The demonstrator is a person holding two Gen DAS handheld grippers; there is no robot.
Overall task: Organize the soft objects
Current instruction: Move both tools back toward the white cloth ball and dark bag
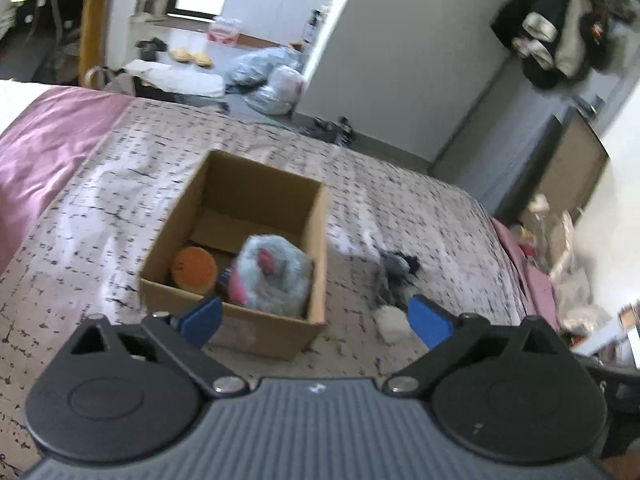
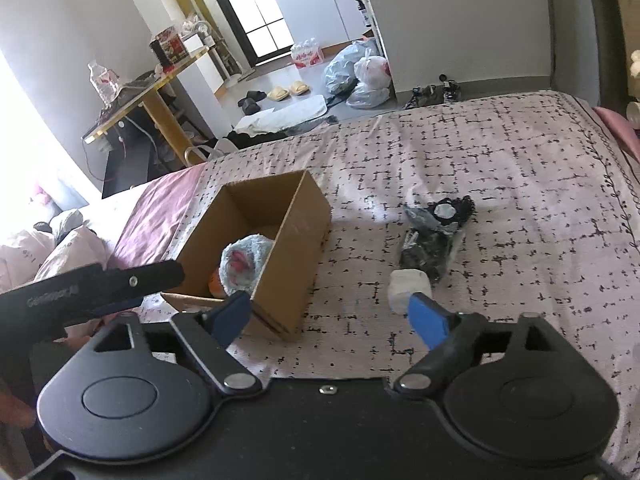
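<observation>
Left hand-held gripper [image 1: 314, 318]: jaws spread wide, nothing between them. Right hand-held gripper [image 2: 330, 314]: jaws likewise wide apart and empty. The cardboard box [image 1: 236, 248] stands open at frame centre on the bed [image 1: 420, 208]. Inside it, a grey-and-pink plush toy [image 1: 272, 276] lies beside an orange soft item [image 1: 194, 270]. A dark bundle [image 2: 436, 236] and a white soft item [image 2: 408, 288] lie right of the box, apart from it.
</observation>
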